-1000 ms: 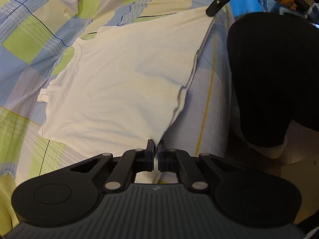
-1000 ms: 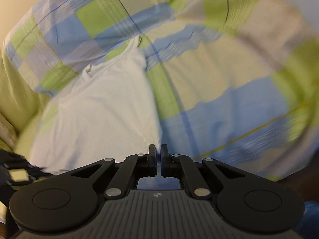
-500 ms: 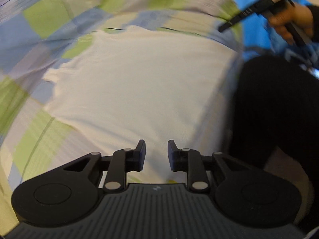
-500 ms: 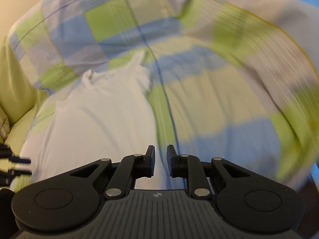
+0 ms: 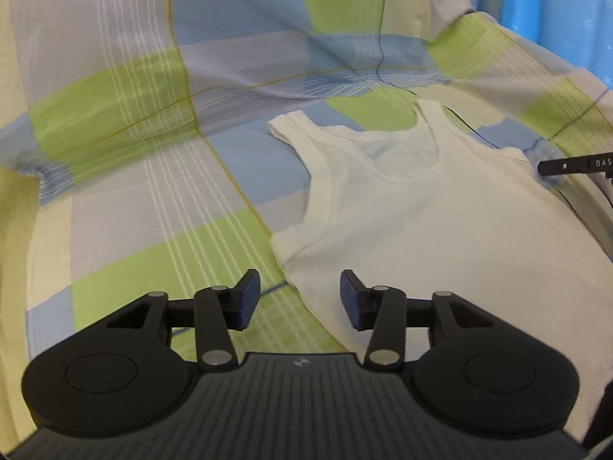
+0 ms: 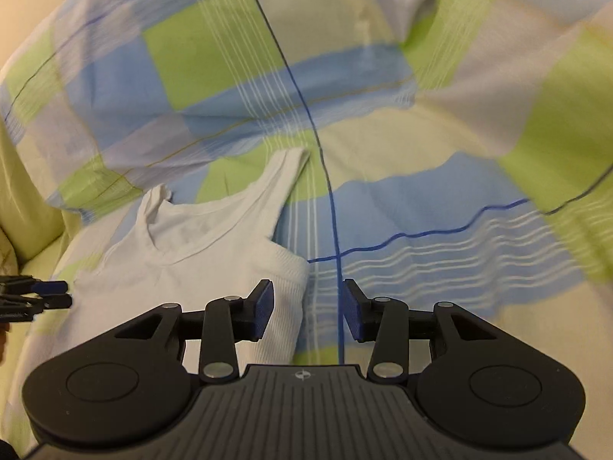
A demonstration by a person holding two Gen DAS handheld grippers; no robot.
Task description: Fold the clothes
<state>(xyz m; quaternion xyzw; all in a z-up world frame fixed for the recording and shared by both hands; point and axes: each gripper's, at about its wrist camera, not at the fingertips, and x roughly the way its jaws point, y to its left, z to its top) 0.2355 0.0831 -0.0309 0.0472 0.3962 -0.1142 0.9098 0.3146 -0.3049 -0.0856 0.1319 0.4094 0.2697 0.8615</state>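
Now, from the left wrist view, my left gripper [image 5: 299, 299] stands wide open with nothing between its pads. The white tank top [image 5: 440, 207] lies flat on the checked bedsheet [image 5: 126, 161], ahead and to the right of my fingers, straps pointing away from me. Its near side edge runs in just ahead of my right-hand pad, while my left-hand pad is over bare sheet. Far off to the right, the tip of my right gripper [image 5: 544, 166] pokes in beside the far armhole; from here I cannot tell how its fingers stand.

From the right wrist view, my right gripper [image 6: 308, 306] is likewise spread wide and holds nothing. The tank top [image 6: 191, 253] lies ahead and to the left; its ribbed side edge passes just ahead of my left-hand pad, and my right-hand pad is over sheet alone. My left gripper [image 6: 51, 293] shows as dark fingertips at the far left edge, beside the garment.

What worries me: if I close on these side edges, I judge I could pinch the sheet along with the thin knit, since both are soft and lie pressed together, and then the whole bed cover would lift. Grabbing only the top layer is the other risk; the fold would come out skewed.

The hem is hidden under my gripper bodies in both views, so I cannot say how straight it lies. The sheet is blurred in places.
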